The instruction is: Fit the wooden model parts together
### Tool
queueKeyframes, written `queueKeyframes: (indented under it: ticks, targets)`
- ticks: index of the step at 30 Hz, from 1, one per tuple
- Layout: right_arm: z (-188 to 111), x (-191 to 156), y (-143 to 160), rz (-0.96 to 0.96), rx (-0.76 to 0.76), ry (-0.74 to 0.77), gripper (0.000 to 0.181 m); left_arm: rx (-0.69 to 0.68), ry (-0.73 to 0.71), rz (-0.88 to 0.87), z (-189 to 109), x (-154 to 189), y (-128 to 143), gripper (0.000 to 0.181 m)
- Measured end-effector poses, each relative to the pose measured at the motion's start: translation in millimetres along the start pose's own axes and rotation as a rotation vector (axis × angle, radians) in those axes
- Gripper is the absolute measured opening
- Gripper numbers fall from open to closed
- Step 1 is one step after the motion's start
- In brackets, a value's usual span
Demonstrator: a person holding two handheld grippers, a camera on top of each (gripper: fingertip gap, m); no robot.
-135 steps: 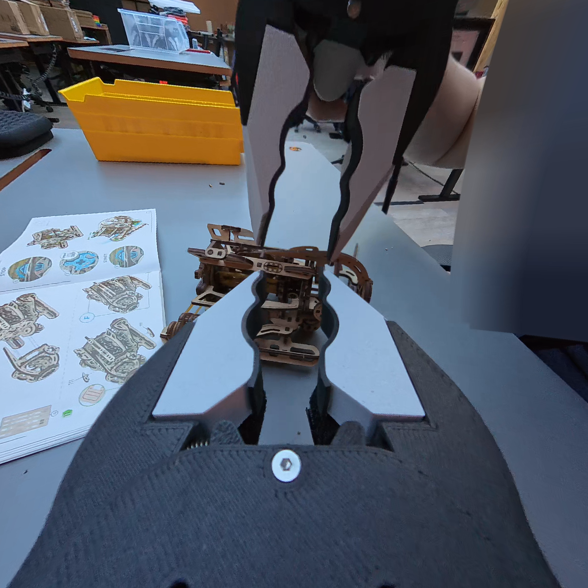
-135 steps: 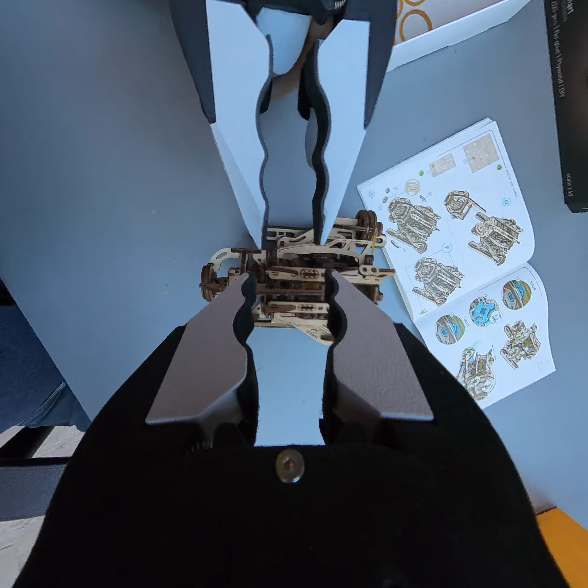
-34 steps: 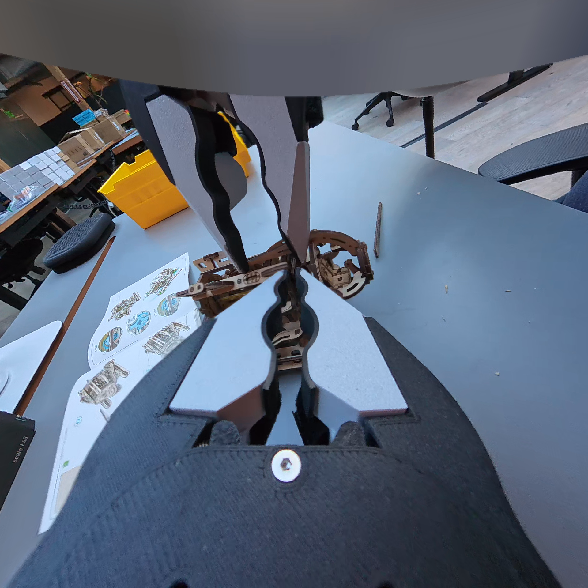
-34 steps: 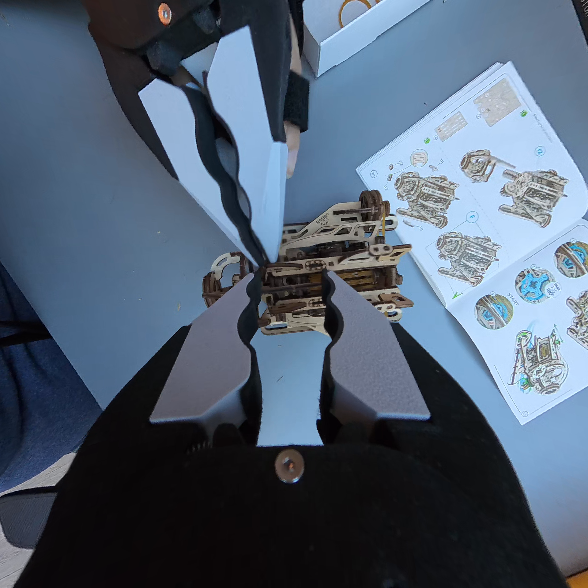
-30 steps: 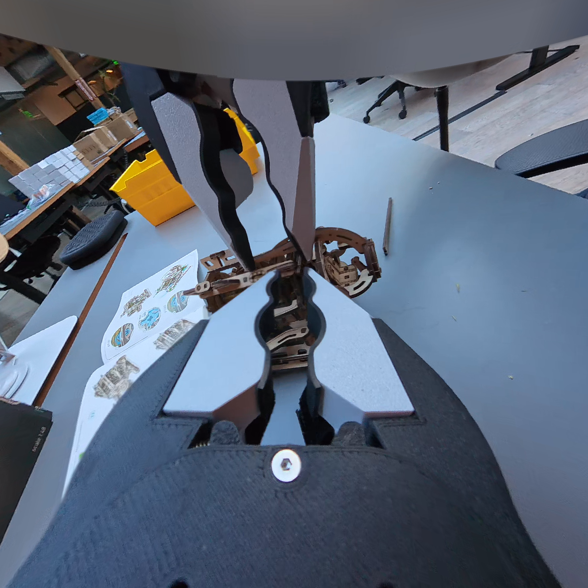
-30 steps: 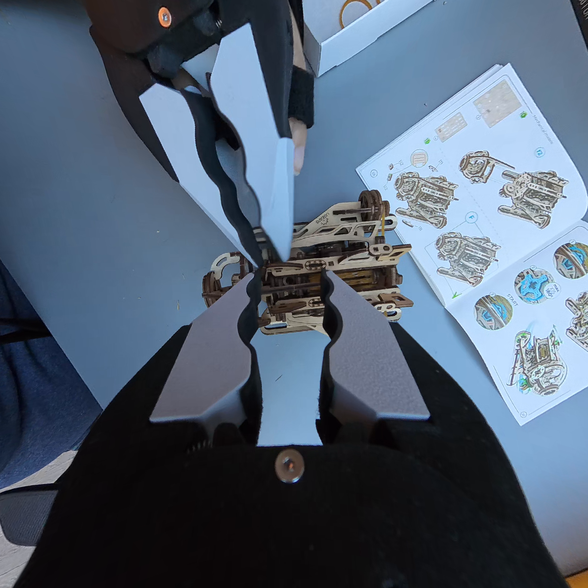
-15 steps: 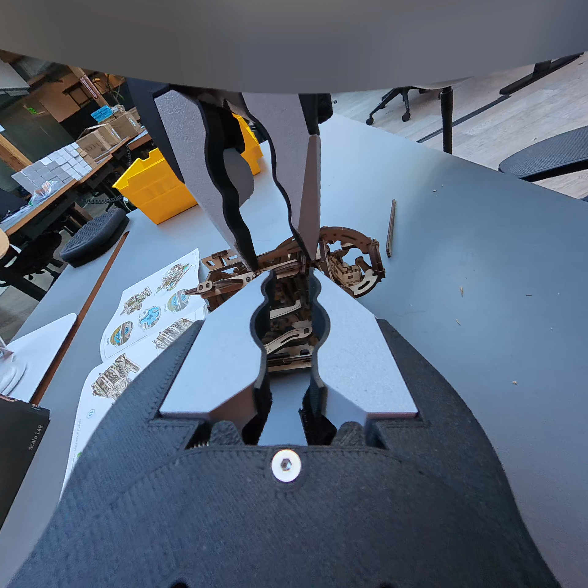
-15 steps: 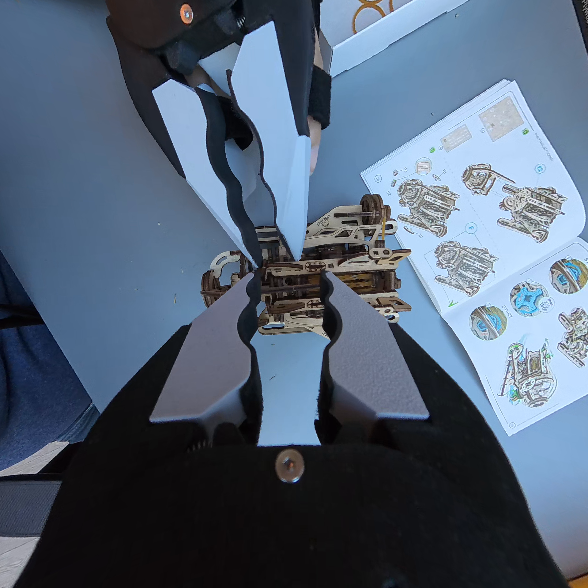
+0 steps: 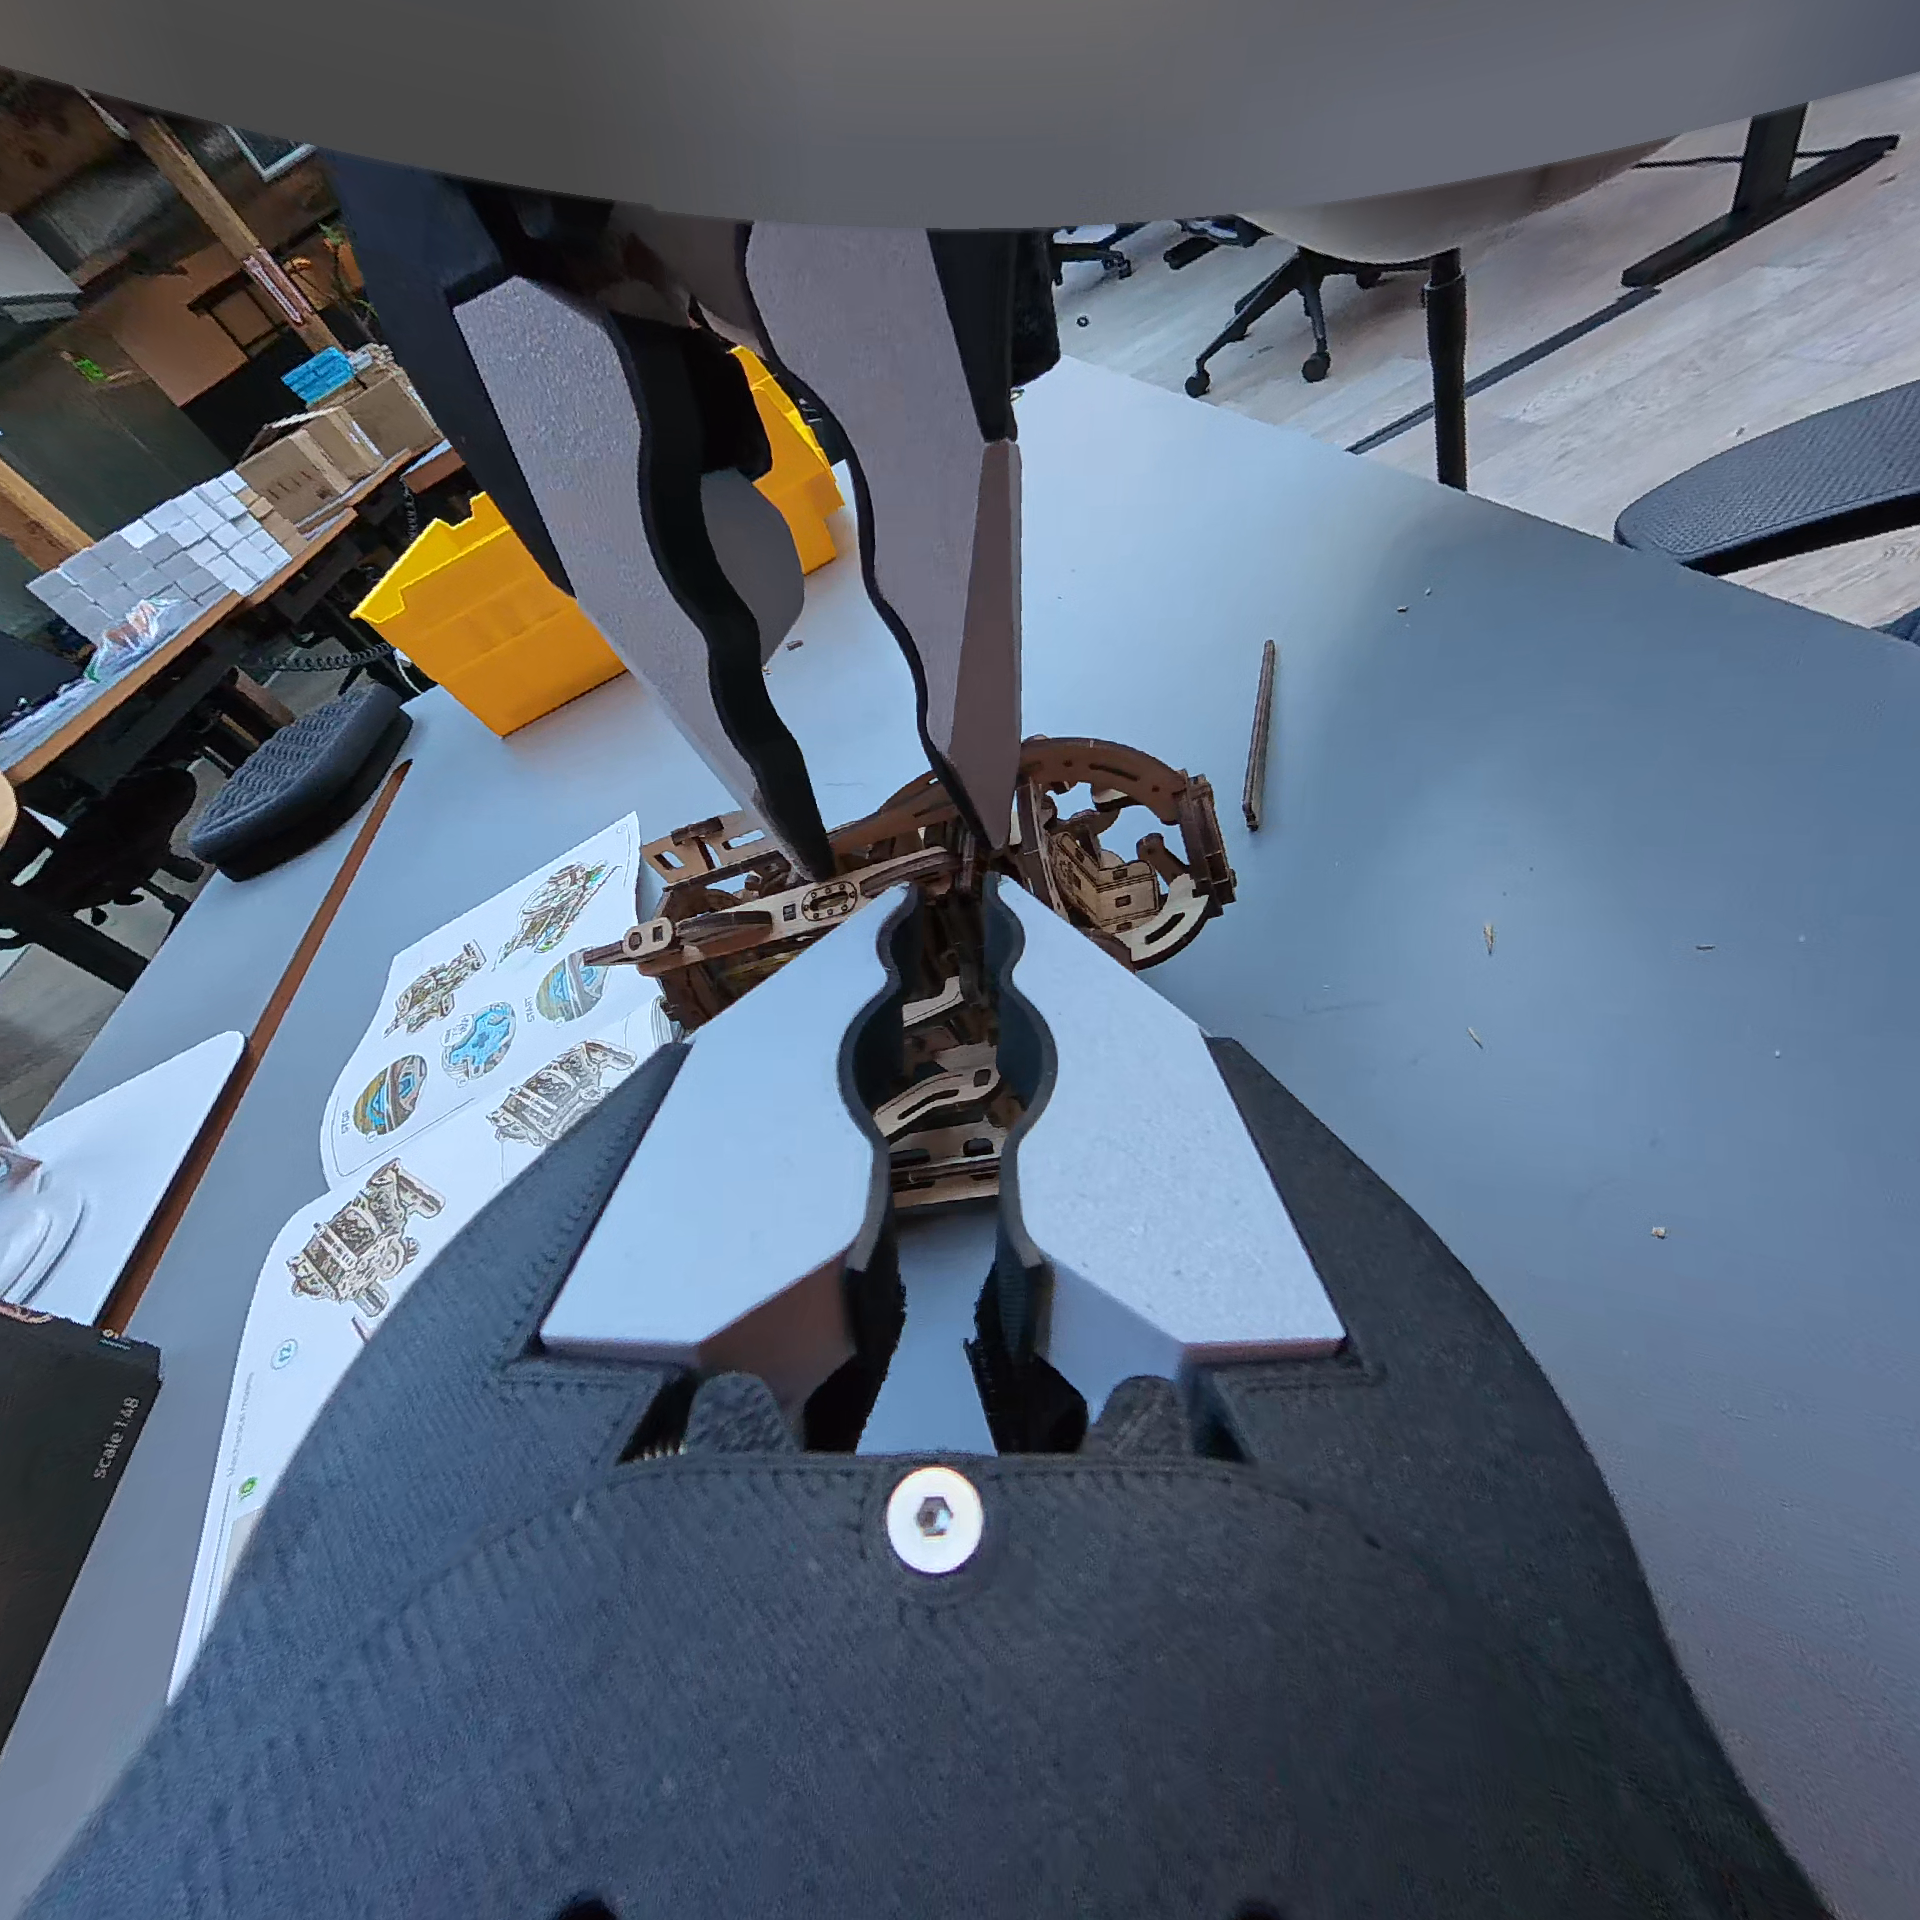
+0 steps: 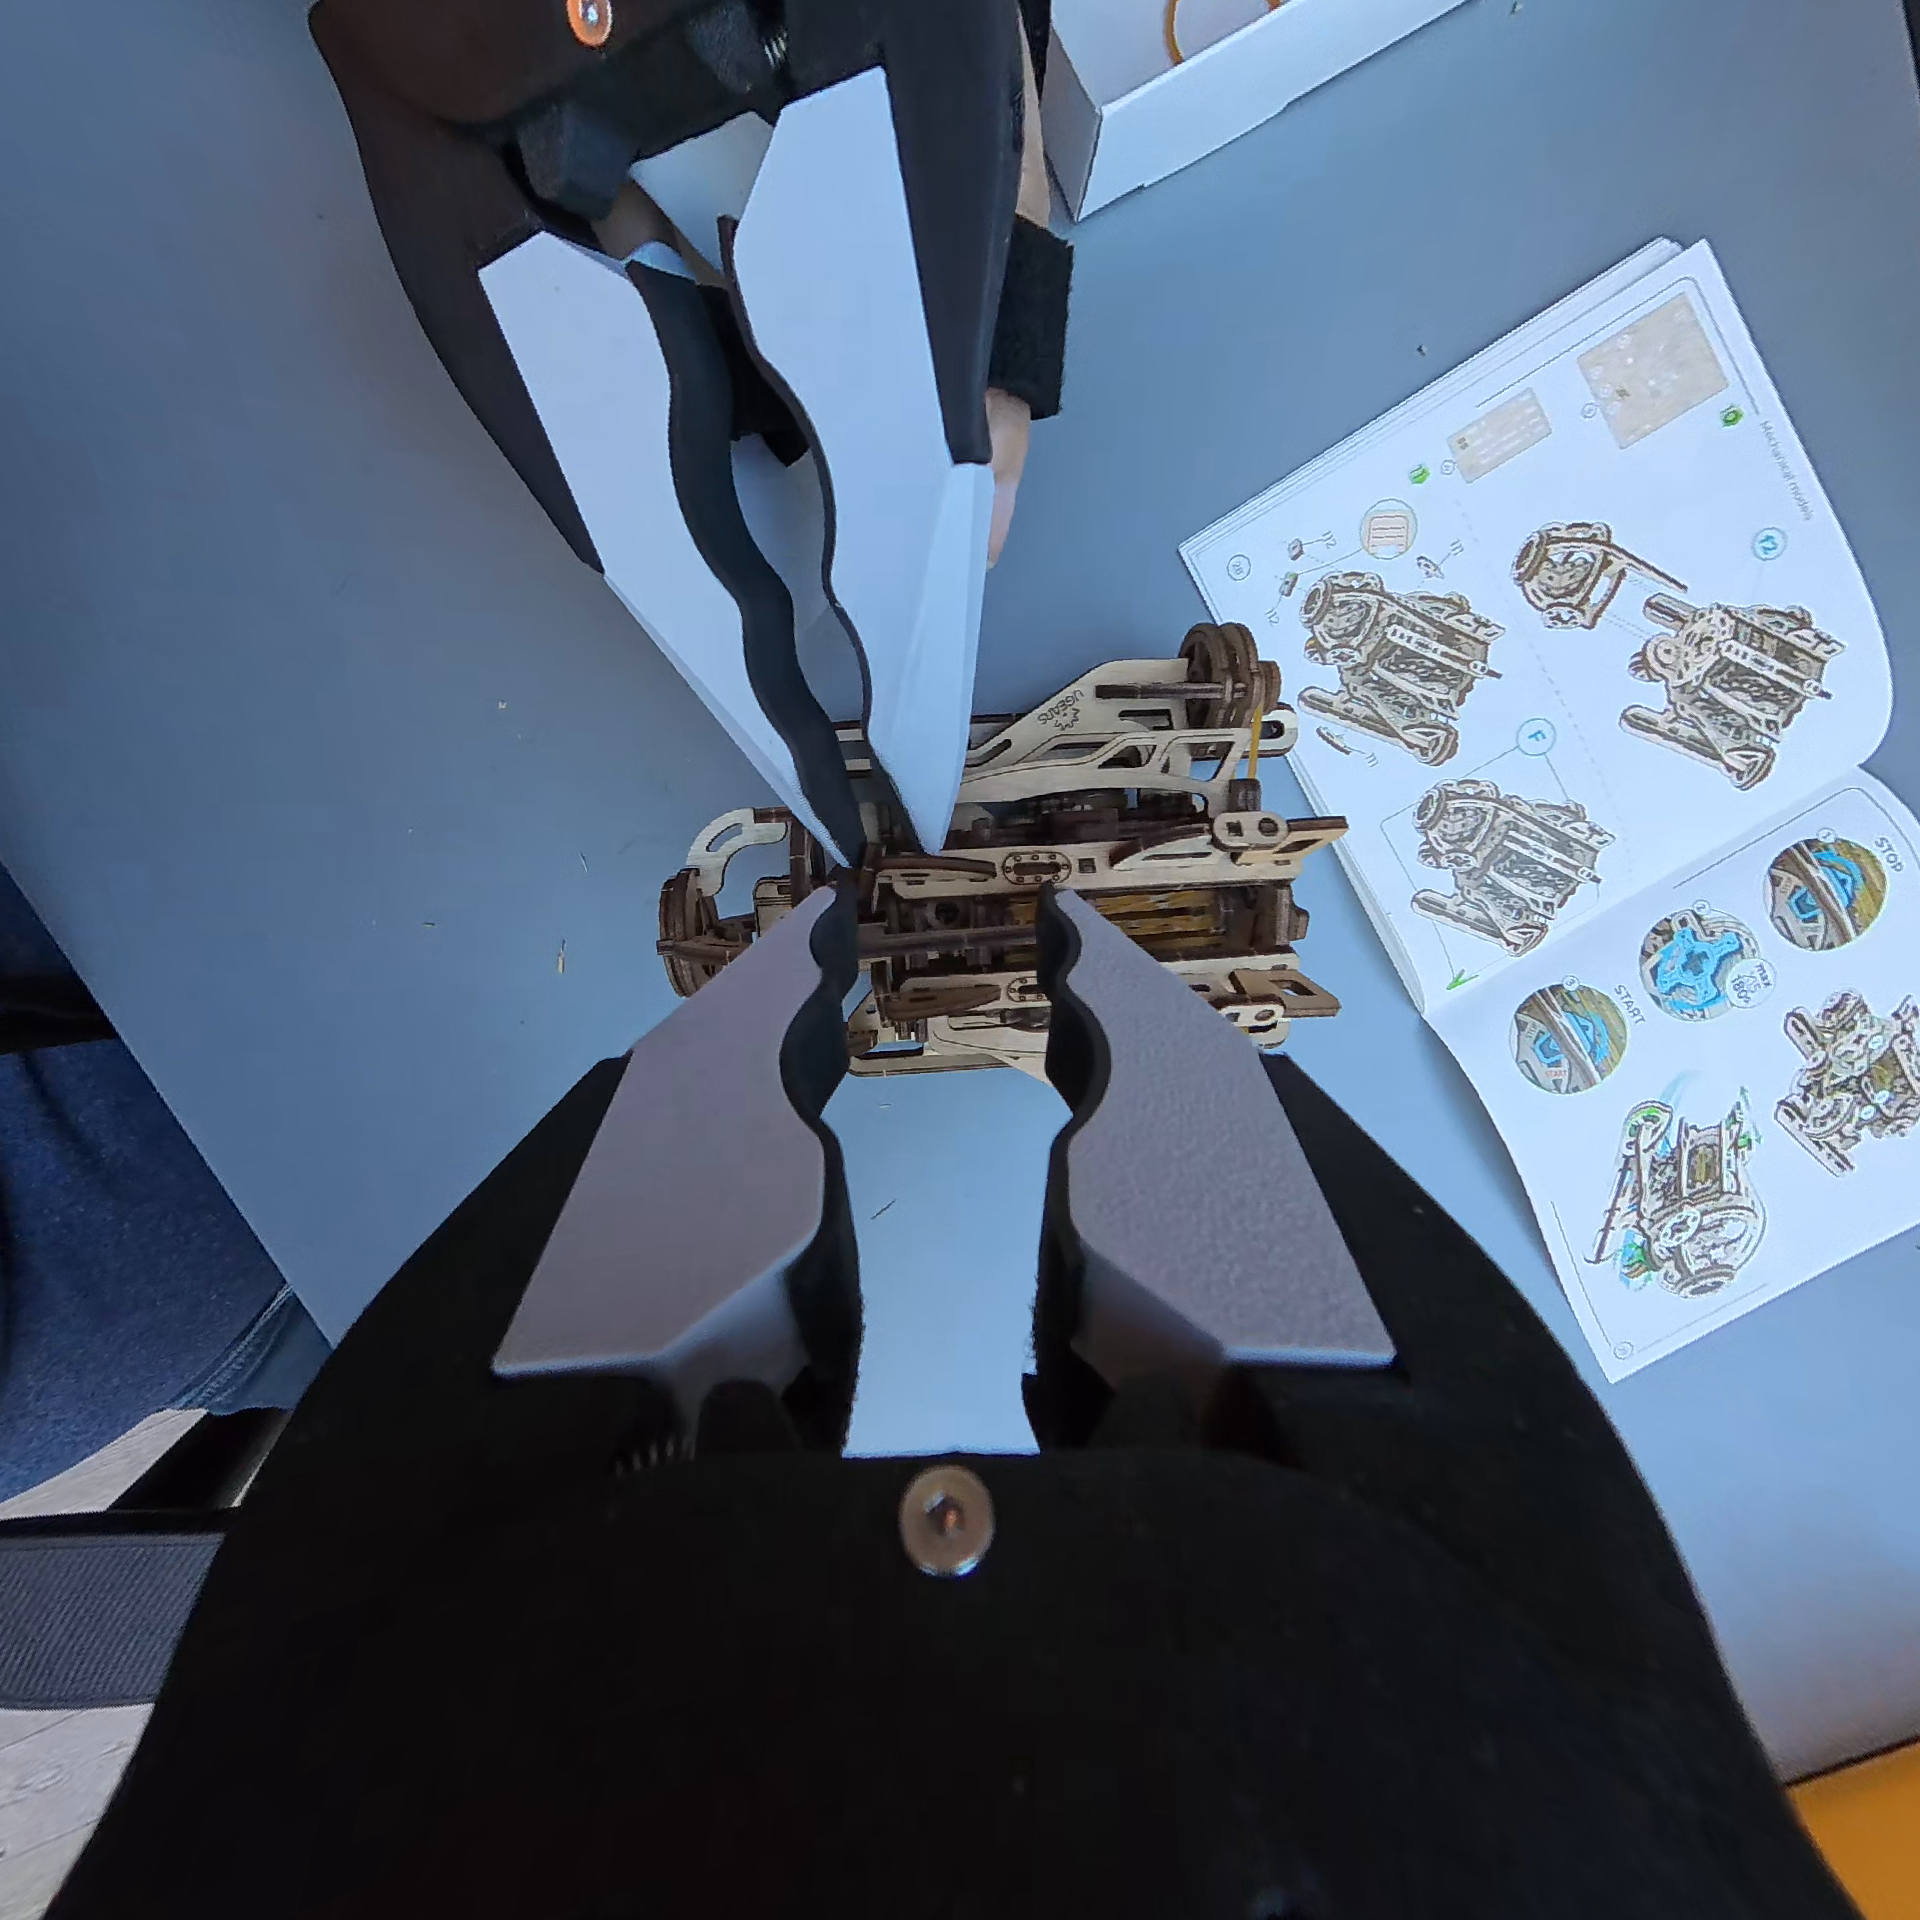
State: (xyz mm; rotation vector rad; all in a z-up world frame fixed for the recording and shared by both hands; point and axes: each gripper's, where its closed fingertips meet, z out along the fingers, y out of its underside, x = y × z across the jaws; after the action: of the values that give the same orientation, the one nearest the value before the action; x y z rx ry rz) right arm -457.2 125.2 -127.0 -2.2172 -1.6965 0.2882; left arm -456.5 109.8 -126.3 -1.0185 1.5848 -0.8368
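The wooden model point(image 9: 1122, 873) is a laser-cut plywood mechanism on the grey table point(image 9: 1558, 935). In the right wrist view it point(image 10: 1143, 862) lies crosswise, its curved frame end to the left. My right gripper point(image 10: 940, 909) comes from above and is shut on the model's middle bars; it also shows in the left wrist view point(image 9: 904, 847). My left gripper point(image 9: 951, 899) has its tips almost together on a thin part where the body meets the curved end. It shows from the far side in the right wrist view point(image 10: 891, 844). The model's lower half is hidden behind the fingers.
An open instruction booklet point(image 10: 1621, 831) lies right beside the model. A thin wooden stick point(image 9: 1259, 732) lies behind the model. A yellow bin point(image 9: 488, 623) stands at the far table edge, a white box point(image 10: 1195, 114) and a black box point(image 9: 62, 1455) farther off. The table edge runs close by point(image 10: 208, 1039). Both grippers' tips are close together, under 4 cm apart.
My left gripper has swung round to the model's curved end since 4.5 s ago. Its jaws widened half a second ago and have now narrowed again. My right gripper kept its hold.
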Motion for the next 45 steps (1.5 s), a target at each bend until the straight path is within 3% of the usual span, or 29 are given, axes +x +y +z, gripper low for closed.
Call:
queueKeyframes:
  ticks: [26,45]
  targets:
    - [-0.6,-3.5,-2.0,-0.069,0.011,0.020,0.026,-0.020,0.006,0.006,-1.0,4.0,1.3,0.001]
    - [-3.9,1.1,-2.7,-0.011,0.081,0.026,0.025,0.014,0.041,-0.180,0.0,0.2,-0.2,0.000]
